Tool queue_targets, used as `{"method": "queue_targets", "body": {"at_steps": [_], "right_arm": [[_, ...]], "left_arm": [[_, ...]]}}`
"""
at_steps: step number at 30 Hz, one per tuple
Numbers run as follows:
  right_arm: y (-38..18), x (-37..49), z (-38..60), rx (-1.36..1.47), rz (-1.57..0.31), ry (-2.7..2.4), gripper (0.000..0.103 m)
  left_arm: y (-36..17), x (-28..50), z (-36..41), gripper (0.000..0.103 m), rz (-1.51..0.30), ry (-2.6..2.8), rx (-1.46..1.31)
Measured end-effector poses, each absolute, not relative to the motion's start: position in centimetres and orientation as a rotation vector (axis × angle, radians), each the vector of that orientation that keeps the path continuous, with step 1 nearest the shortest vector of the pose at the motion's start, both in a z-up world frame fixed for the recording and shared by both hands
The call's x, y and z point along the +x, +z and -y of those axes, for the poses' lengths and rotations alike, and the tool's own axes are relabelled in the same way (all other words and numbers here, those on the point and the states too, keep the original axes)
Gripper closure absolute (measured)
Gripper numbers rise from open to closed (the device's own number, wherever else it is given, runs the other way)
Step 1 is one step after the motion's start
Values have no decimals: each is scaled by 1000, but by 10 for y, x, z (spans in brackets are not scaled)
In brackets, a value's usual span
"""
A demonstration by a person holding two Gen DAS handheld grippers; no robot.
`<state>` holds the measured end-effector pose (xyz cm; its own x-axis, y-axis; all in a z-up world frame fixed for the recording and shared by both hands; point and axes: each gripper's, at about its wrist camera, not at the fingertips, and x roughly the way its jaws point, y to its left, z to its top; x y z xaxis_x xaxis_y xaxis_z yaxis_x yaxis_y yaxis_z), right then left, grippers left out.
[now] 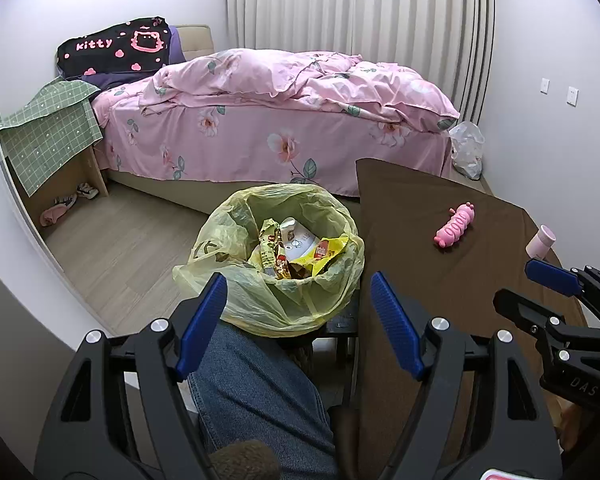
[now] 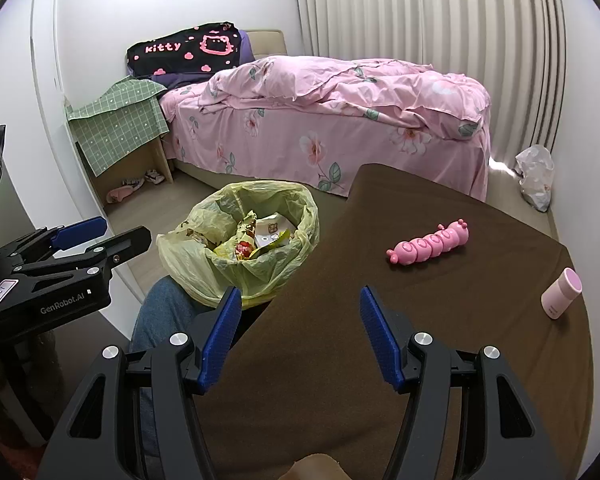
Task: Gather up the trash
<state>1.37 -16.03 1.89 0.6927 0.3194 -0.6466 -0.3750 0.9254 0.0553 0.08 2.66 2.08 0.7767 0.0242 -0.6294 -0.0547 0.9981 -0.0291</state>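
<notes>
Yellow plastic lines the trash bin [image 1: 278, 264], which stands beside the brown table [image 1: 440, 220] and holds wrappers [image 1: 300, 252]. Ahead of the left gripper [image 1: 300, 312], the bin sits beyond the wide-open fingers [image 1: 206, 316], nothing between them. Over the table, the right gripper [image 2: 298, 332] is spread apart and empty too. A pink toy [image 2: 428, 248] and what seems a small pink bottle [image 2: 562, 292] lie well beyond its fingertips.

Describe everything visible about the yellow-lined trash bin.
The bin lined with a thin, translucent yellow plastic bag stands upright on the floor left of the brown-covered table, near a knee in blue jeans. The crinkled bag folds out over the rim. Inside lie snack wrappers, yellow, red and white. Neither gripper touches it.
</notes>
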Motion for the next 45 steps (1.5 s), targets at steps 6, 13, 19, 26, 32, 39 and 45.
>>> {"method": "queue_targets", "body": {"at_steps": [6, 13, 19, 26, 32, 39, 45], "right_arm": [[18, 14, 159, -83, -709, 386, 45], [18, 14, 160, -82, -709, 385, 45], [19, 11, 158, -76, -702, 373, 45], [19, 11, 159, -74, -703, 374, 45], [20, 11, 159, -72, -703, 374, 45], [20, 12, 159, -72, -703, 373, 45], [20, 12, 159, -73, -703, 374, 45]], "left_arm": [[20, 3, -27, 32, -685, 40, -45], [17, 4, -27, 32, -689, 36, -40], [17, 4, -26, 32, -692, 36, -39], [15, 5, -28, 32, -694, 30, -37], [15, 5, -29, 32, -694, 30, -38], [15, 5, -29, 32, -694, 30, -38], [14, 6, -30, 32, -693, 30, -41]]}}
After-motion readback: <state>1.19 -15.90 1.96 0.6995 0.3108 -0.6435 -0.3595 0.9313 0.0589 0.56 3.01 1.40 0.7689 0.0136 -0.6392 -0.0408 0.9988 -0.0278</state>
